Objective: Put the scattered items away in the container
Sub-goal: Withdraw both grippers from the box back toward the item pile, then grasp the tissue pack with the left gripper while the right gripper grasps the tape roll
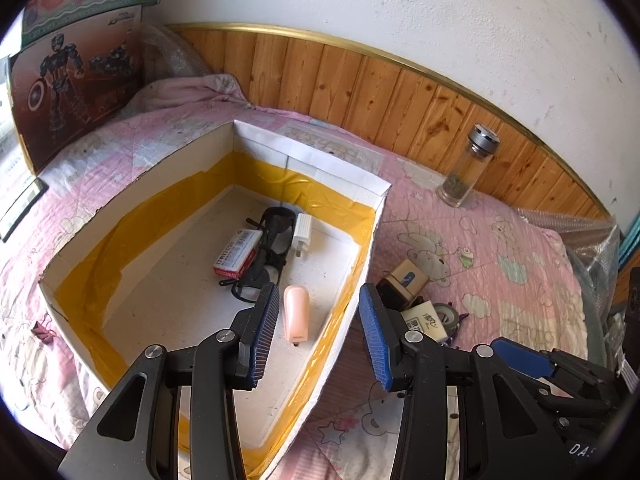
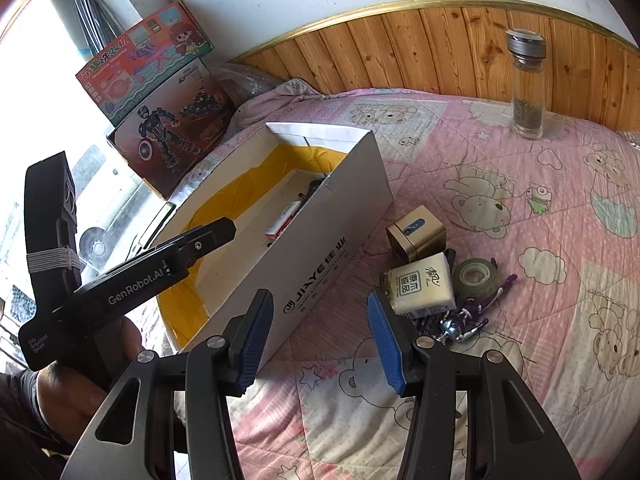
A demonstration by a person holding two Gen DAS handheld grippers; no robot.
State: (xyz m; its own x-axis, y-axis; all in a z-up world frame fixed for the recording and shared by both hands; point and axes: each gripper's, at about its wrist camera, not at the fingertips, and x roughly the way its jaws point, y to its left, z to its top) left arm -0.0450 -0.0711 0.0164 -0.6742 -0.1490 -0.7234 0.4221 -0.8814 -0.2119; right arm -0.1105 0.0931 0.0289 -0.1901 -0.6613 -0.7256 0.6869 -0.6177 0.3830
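Container: a white cardboard box (image 1: 304, 160), open-topped, lined along its lower inner walls with yellow tape, stood on a bed (image 2: 520, 208) under a pink bear-print quilt.

Already stowed, on the box floor: a red-and-white small carton (image 1: 236, 254); a black strap-like item (image 1: 272, 240), not identifiable; a white plug adapter (image 1: 302, 234); a peach-coloured oblong object (image 1: 296, 314) near the right wall.

Still loose on the quilt, clustered just beside the box's right wall: a gold tin (image 2: 416, 236); a white tissue pack (image 2: 424, 288) touching it; a roll of clear tape (image 2: 476, 276); a small purple-and-silver figure (image 2: 468, 320); some dark items under the tissue pack, too hidden to name. A glass bottle (image 2: 526, 84) with a metal cap stood upright well apart, near the wood panelling; whether it belonged to the task could not be told. A dark red binder clip (image 1: 44, 330) lay outside the box's left side.

Progress, as judged: roughly half done.

Left hand-held gripper (image 1: 318, 336): open, holding nothing, straddling the box's right wall.

Right hand-held gripper (image 2: 320, 344): open, empty, over the quilt short of the loose cluster.
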